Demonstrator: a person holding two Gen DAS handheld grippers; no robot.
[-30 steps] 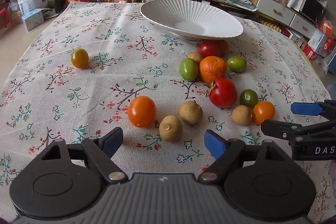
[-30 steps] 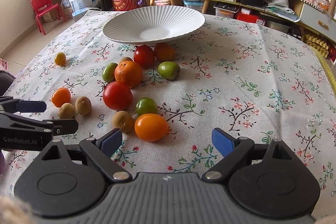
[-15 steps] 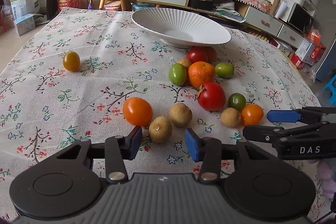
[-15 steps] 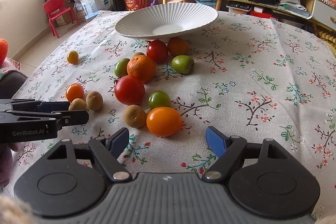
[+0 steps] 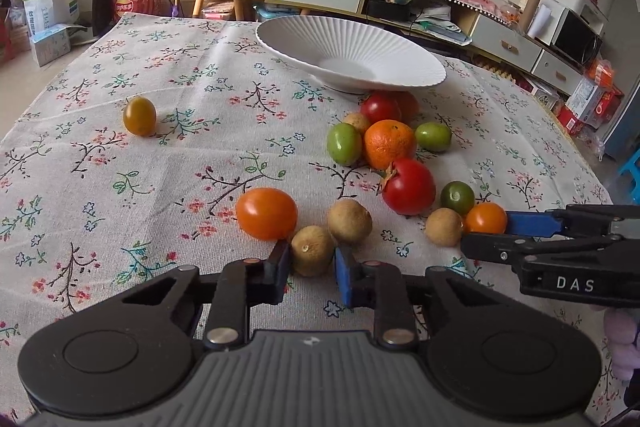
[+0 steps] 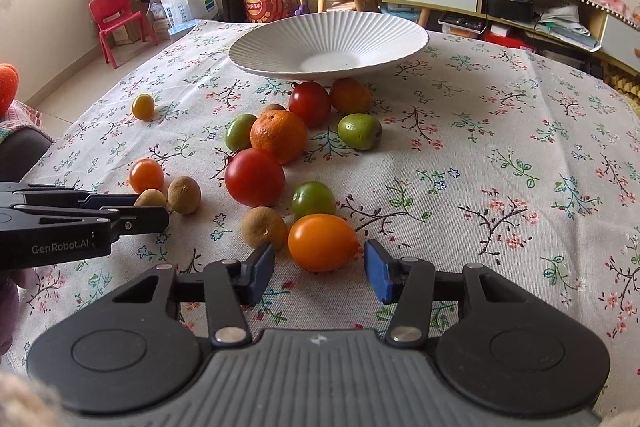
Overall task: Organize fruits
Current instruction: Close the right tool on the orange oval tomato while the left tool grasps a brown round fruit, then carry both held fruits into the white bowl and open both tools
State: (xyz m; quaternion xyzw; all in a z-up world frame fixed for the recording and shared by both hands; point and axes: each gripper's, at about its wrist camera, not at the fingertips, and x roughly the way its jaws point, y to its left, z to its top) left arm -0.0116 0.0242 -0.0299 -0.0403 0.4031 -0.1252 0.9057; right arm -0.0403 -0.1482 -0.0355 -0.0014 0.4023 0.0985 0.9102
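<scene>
Within the last second both sets of jaws have gone from wide apart to nearly closed around a fruit each, while the hands stay put; that reads as two grasps being made at once, the first step toward lifting fruit off the floral surface (image 5: 168,163) and, I judge, into the white ribbed bowl (image 5: 350,55), which stands empty in the upper middle of both views.

The left gripper (image 5: 311,267), at the lower middle of its own view, has its jaws brought in on a small brown longan (image 5: 312,255); both blue pads sit against its sides, so it looks clamped, though the fruit is not yet lifted off the cloth; a second brown fruit (image 5: 349,220) lies just behind it and an orange tomato (image 5: 266,213) just to its upper left, close to the left pad.

The right gripper (image 6: 319,269) has its jaws closing around an orange oval tomato (image 6: 322,242) at the lower middle of its view; the tomato lies between the pads, yet a sliver of cloth shows on each side, so the pads do not appear to press on it; a brown fruit (image 6: 263,227) lies just beside the left pad and a green tomato (image 6: 313,199) sits just behind.

The remaining fruit, among them a red tomato (image 6: 255,177) and an orange (image 6: 279,135), are clustered in the middle of the frame below the bowl; one small yellow tomato (image 6: 143,106) lies apart at the left.
</scene>
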